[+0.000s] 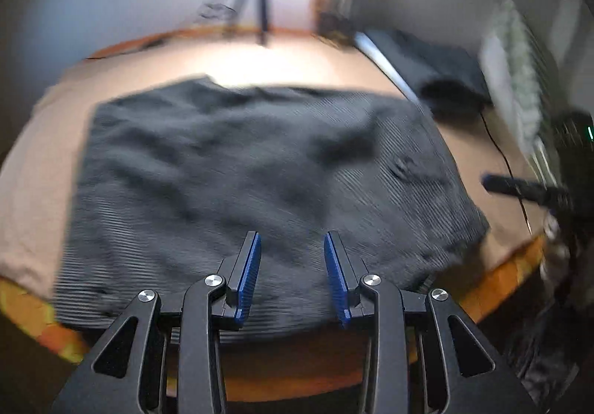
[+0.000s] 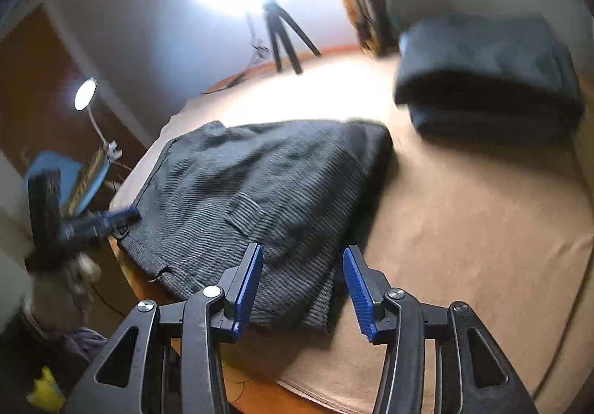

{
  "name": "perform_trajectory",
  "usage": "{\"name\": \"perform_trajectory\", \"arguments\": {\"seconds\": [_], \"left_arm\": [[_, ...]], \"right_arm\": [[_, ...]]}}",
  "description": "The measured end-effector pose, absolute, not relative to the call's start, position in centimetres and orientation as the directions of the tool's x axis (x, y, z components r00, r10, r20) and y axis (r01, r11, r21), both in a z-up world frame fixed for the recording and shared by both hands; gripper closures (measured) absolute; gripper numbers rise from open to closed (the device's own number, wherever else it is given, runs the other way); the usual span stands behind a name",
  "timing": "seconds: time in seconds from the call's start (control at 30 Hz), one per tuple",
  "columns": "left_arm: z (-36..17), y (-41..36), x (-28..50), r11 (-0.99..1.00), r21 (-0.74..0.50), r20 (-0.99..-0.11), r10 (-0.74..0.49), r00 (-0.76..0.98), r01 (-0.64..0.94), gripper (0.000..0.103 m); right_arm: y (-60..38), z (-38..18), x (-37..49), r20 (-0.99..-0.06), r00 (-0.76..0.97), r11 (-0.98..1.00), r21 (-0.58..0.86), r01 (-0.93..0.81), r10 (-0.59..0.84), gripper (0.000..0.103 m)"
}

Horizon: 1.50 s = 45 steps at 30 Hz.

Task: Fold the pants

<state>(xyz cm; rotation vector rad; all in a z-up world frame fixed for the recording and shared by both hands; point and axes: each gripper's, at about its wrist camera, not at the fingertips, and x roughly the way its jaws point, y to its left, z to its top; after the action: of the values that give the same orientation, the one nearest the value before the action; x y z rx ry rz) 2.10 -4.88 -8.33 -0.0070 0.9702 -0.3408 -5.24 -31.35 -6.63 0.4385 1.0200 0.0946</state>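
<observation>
Pants (image 1: pixel 252 169): dark ribbed, folded into a rough rectangle, flat on the tan-covered counter (image 1: pixel 304 69), near edge at the counter's front.
Left claw (image 1: pixel 292 275): jaws apart, empty, above the pants' near edge.
Right claw (image 2: pixel 302 288): jaws apart, empty, over the pants' near right corner.
Folded dark stack (image 2: pixel 490 80): farther back on the counter, apart from the pants.
Tripod (image 2: pixel 282 32): by the far wall.

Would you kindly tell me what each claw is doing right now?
Left claw: open, holding nothing, over the pants.
Right claw: open, holding nothing.
</observation>
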Motion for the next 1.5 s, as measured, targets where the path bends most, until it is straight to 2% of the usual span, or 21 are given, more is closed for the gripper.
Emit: {"name": "perform_trajectory", "arguments": {"seconds": [0.13, 0.4, 0.57, 0.73, 0.8, 0.9, 0.93, 1.03, 1.1, 1.13, 1.2, 1.23, 1.4, 1.5], "left_arm": [[-9.6, -7.1, 2.1, 0.94, -0.101, -0.831, -0.26, 0.492, 0.327, 0.069], [-9.8, -6.6, 2.6, 0.934, -0.141, -0.834, -0.29, 0.47, 0.327, 0.069], [-9.9, -6.5, 3.6, 0.932, -0.19, -0.835, -0.318, 0.449, 0.308, 0.07], [-9.9, -5.8, 4.0, 0.929, -0.246, -0.83, -0.349, 0.435, 0.276, 0.07], [-9.9, -5.7, 4.0, 0.93, -0.248, -0.829, -0.348, 0.437, 0.271, 0.07], [-9.7, -5.3, 3.8, 0.931, -0.254, -0.827, -0.35, 0.439, 0.264, 0.07], [-9.6, -5.1, 3.7, 0.931, -0.257, -0.824, -0.351, 0.445, 0.26, 0.07], [-9.2, -4.3, 3.4, 0.928, -0.278, -0.814, -0.365, 0.451, 0.25, 0.07], [-9.3, -4.0, 3.3, 0.923, -0.292, -0.812, -0.378, 0.444, 0.251, 0.069], [-9.4, -4.0, 3.2, 0.923, -0.291, -0.815, -0.377, 0.441, 0.252, 0.069], [-9.6, -4.2, 2.9, 0.92, -0.291, -0.815, -0.382, 0.435, 0.262, 0.069], [-9.6, -4.4, 2.9, 0.921, -0.281, -0.819, -0.376, 0.434, 0.268, 0.069], [-9.8, -5.1, 2.7, 0.925, -0.236, -0.831, -0.351, 0.431, 0.299, 0.069], [-9.0, -4.3, 2.6, 0.924, -0.246, -0.822, -0.359, 0.443, 0.292, 0.069]], "right_arm": [[-31.7, -8.4, -4.9, -0.801, 0.488, 0.874, 0.464, 0.142, 0.346, 0.055], [-30.7, -6.7, -6.9, -0.777, 0.505, 0.869, 0.484, 0.098, 0.376, 0.055], [-27.5, -6.1, -8.4, -0.812, 0.468, 0.922, 0.387, -0.017, 0.349, 0.055], [-24.3, -7.6, -7.9, -0.879, 0.421, 0.974, 0.199, -0.104, 0.225, 0.055], [-24.1, -7.7, -7.7, -0.885, 0.423, 0.981, 0.164, -0.103, 0.192, 0.058], [-23.6, -7.4, -7.1, -0.889, 0.432, 0.987, 0.112, -0.113, 0.15, 0.076], [-23.3, -7.2, -7.1, -0.886, 0.441, 0.988, 0.098, -0.122, 0.142, 0.085], [-22.7, -5.4, -6.8, -0.872, 0.481, 0.988, 0.025, -0.151, 0.095, 0.091], [-21.7, -3.6, -6.5, -0.861, 0.508, 0.972, -0.091, -0.217, 0.033, 0.093], [-21.3, -2.7, -6.3, -0.852, 0.524, 0.958, -0.154, -0.243, -0.004, 0.1], [-20.5, -0.8, -6.3, -0.805, 0.579, 0.894, -0.345, -0.284, -0.126, 0.1], [-20.4, -0.4, -6.3, -0.8, 0.582, 0.87, -0.384, -0.309, -0.147, 0.1], [-20.8, -4.1, -7.5, -0.867, 0.469, 0.859, -0.364, -0.359, -0.171, 0.1], [-20.8, -6.9, -8.2, -0.915, 0.379, 0.876, -0.292, -0.384, -0.139, 0.099]]}}
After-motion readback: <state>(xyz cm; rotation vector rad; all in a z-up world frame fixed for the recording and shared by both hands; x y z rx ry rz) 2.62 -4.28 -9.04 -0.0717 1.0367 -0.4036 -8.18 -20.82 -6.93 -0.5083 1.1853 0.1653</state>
